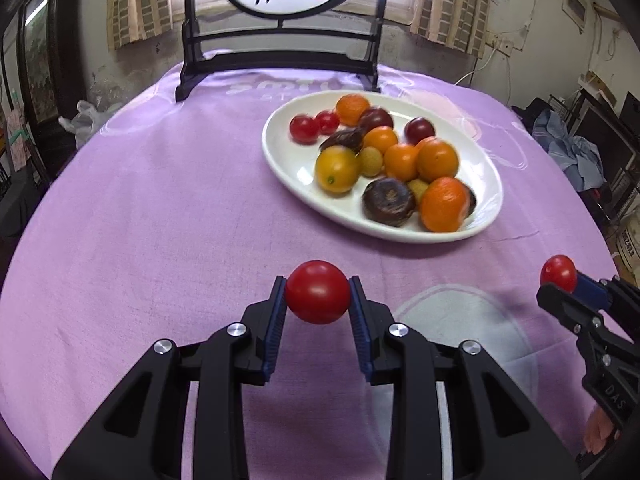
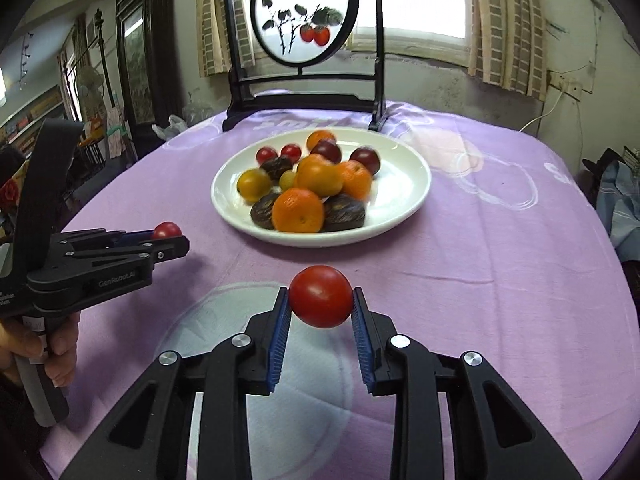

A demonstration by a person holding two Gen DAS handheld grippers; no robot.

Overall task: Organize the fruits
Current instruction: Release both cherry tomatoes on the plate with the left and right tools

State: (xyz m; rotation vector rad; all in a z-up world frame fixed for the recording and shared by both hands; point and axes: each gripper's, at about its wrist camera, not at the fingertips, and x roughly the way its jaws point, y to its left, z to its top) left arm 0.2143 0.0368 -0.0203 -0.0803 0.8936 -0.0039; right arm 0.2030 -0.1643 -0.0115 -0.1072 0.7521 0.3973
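Observation:
My left gripper [image 1: 318, 294] is shut on a red cherry tomato [image 1: 318, 292], held above the purple cloth. In the right wrist view the same left gripper [image 2: 170, 236] shows from the side with its tomato [image 2: 167, 230]. My right gripper [image 2: 321, 300] is shut on a second red cherry tomato [image 2: 321, 297]; it also appears at the right edge as the right gripper [image 1: 562, 280] with that tomato [image 1: 558, 273]. A white oval plate [image 1: 288, 160] [image 2: 400, 160] farther back holds several oranges, yellow and red tomatoes, dark plums and brown fruits.
A black wooden stand with a round painted screen [image 2: 304, 20] rises at the table's far edge. The purple tablecloth [image 1: 160, 208] covers a round table. A person's hand [image 2: 56, 344] grips the left gripper's handle. Clothes and clutter lie beyond the table on the right.

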